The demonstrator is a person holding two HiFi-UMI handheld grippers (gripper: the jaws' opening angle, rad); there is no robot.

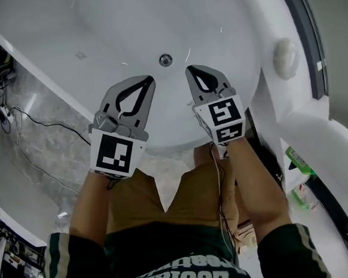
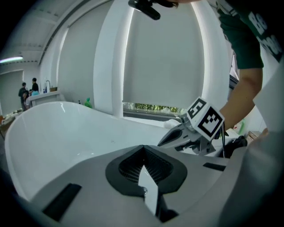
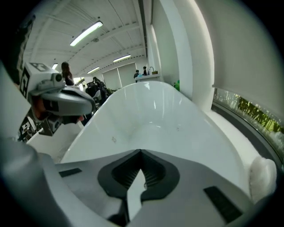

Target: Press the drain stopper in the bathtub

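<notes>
Hovering a little short of the drain stopper, held the left gripper closed right to the tip, with nothing pinched; confirmed as much in the left gripper view, with only bare tub wall beyond the closed point. Held the right gripper the same way, shut to a point and empty, nearer the stopper than the left one and just right of it in the head view.

Judged the closed jaws deliberate: formed one blunt tip fit for pushing a small round cap, unlike spread jaws, apt to straddle it. Judged the right gripper the likelier presser, being closest. Touched nothing so far; sat clear of the stopper by a strip of white enamel. Angled both tools inward toward the stopper from either side, probably to leave the metal disc in plain sight between them.

Found the stopper low on the white bathtub, a small shiny ring, too small to tell raised from sunk.

Farther right of the stopper, noted a white headrest cushion on the tub's side. Well left of the stopper, outside the tub, noted loose black cables on a marbled surface. Nearer than the stopper, noted brown shorts at the tub's near edge, hence a reach from outside.
</notes>
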